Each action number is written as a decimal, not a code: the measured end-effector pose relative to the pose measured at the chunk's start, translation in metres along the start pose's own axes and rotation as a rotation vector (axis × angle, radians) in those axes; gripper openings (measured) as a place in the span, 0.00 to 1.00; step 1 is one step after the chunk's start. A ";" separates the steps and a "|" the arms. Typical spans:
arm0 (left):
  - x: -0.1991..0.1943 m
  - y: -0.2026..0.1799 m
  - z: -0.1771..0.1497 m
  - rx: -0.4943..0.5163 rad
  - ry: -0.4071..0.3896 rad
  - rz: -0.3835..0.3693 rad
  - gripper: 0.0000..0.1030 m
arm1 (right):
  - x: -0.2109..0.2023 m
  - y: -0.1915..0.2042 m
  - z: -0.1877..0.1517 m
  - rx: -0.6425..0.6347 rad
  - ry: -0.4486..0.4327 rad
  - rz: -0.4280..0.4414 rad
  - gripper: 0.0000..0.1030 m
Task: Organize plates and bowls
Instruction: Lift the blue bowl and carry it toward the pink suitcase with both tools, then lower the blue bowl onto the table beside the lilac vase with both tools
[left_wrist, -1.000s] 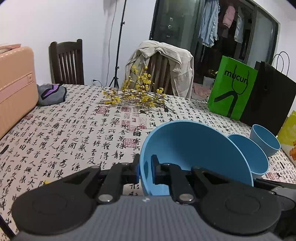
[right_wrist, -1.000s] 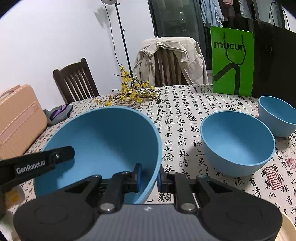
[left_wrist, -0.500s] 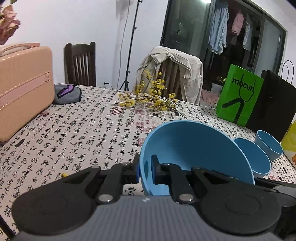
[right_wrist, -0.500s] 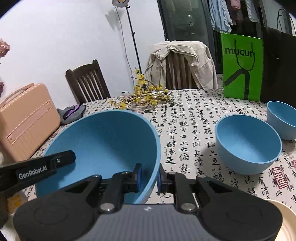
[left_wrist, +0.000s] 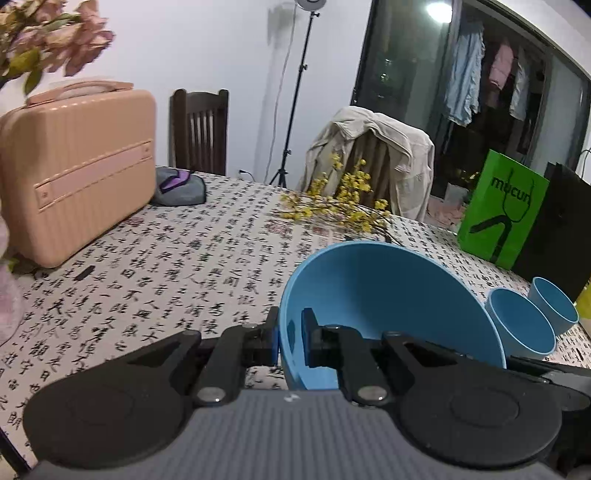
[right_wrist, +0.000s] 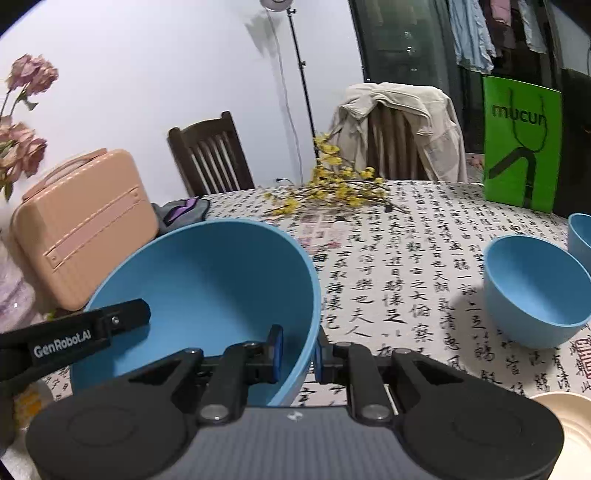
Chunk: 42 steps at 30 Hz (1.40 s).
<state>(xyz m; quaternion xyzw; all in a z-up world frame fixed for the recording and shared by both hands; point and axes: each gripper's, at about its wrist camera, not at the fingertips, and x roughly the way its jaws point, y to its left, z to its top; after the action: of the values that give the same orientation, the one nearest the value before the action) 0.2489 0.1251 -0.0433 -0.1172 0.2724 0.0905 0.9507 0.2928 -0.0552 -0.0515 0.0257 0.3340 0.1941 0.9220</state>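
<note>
- We saw the left claw (left_wrist: 290, 334) clenched on the left rim of the large blue bowl (left_wrist: 388, 306), one pad outside the wall and one inside.
- We saw the right claw (right_wrist: 298, 350) grasping the same bowl's right rim in the same manner (a second black claw arm crossed the bowl's left edge in that view).
- We found the large blue bowl gripped on both sides and tilted, its opening turned toward the cameras; we could not tell whether its base touched the tabletop (right_wrist: 406, 258).
- We noted a medium blue bowl (right_wrist: 535, 291) standing upright on the tabletop to the right, apart from the large one.
- We noted a smaller blue bowl (left_wrist: 554, 306) just beyond it, the two close together, and further right.
- We saw the rim of a cream plate (right_wrist: 565, 417) at the lower right corner of the right wrist view.
- Farther out, we saw yellow flower sprigs (right_wrist: 332, 184) lying mid-tabletop, a green paper bag (right_wrist: 521, 144) at the far right edge, and a peach suitcase (left_wrist: 74, 166) on the left with a grey pouch (left_wrist: 181, 186) beside it.
</note>
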 end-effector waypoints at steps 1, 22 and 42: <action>-0.002 0.003 -0.001 -0.003 -0.003 0.005 0.11 | 0.000 0.003 0.000 -0.003 0.000 0.005 0.15; -0.027 0.060 -0.009 -0.085 -0.025 0.091 0.11 | 0.009 0.061 -0.009 -0.066 0.033 0.094 0.15; -0.022 0.115 -0.029 -0.176 0.021 0.150 0.11 | 0.044 0.105 -0.030 -0.119 0.141 0.146 0.15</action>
<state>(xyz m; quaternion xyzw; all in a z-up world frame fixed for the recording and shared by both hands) 0.1889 0.2248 -0.0755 -0.1804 0.2812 0.1835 0.9245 0.2694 0.0563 -0.0828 -0.0183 0.3831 0.2815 0.8796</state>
